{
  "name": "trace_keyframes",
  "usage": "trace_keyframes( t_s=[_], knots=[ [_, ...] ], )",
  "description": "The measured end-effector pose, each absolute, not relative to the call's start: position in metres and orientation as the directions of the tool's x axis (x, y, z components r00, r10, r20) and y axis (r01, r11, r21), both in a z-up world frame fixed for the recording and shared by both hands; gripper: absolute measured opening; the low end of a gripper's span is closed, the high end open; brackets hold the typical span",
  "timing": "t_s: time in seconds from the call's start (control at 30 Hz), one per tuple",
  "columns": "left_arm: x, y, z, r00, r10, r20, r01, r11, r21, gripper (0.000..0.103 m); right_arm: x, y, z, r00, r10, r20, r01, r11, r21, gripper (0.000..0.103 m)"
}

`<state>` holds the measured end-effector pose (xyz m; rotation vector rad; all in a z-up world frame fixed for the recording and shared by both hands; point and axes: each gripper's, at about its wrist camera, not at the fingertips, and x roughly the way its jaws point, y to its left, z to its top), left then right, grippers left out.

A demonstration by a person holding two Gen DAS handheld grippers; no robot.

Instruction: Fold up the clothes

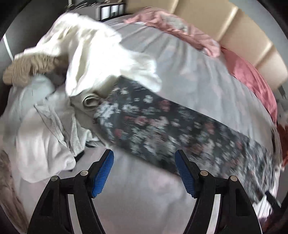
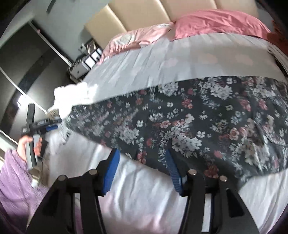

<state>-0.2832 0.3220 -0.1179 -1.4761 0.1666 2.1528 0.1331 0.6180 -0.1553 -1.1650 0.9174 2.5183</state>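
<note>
A dark garment with a flower print [image 1: 162, 126] lies as a long flat strip across the grey bed cover [image 1: 198, 63]. My left gripper [image 1: 144, 156] hovers open over the strip's near edge, and its blue pads press on nothing. In the right wrist view the same flowered garment [image 2: 198, 117] spreads wide over the bed cover [image 2: 162, 59]. My right gripper [image 2: 142, 154] stands open with the garment's near edge lying loose between its fingers. The left gripper [image 2: 48, 126] also shows far left there, held by a hand in a purple sleeve [image 2: 12, 176].
A heap of white and cream clothes [image 1: 90, 54] with a beige knit [image 1: 27, 68] fills the bed's left side. Pink pillows [image 2: 216, 23] lie against a beige padded headboard [image 2: 144, 14]. A nightstand [image 2: 86, 61] stands beside the bed.
</note>
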Motion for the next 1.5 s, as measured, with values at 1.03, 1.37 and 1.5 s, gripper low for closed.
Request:
trace_keyframes(
  t_s=[1.03,1.37,1.5],
  knots=[
    [-0.216,0.417,-0.061,-0.318,0.597,-0.737,-0.731,-0.649,-0.21,0.008,0.116,0.614,-0.167,-0.685,0.021,-0.728,-0.41,-0.837,0.362,0.052],
    [-0.093,0.52,-0.122,-0.133,0.516,-0.846,-0.878,-0.458,-0.141,0.008,0.134,0.628,-0.166,-0.692,0.029,-0.722,-0.451,-0.797,0.4,0.052],
    [-0.077,0.52,-0.153,-0.085,0.463,-0.882,-0.88,-0.45,-0.152,0.009,0.136,0.634,-0.171,-0.683,0.021,-0.73,-0.468,-0.78,0.416,0.052]
  ],
)
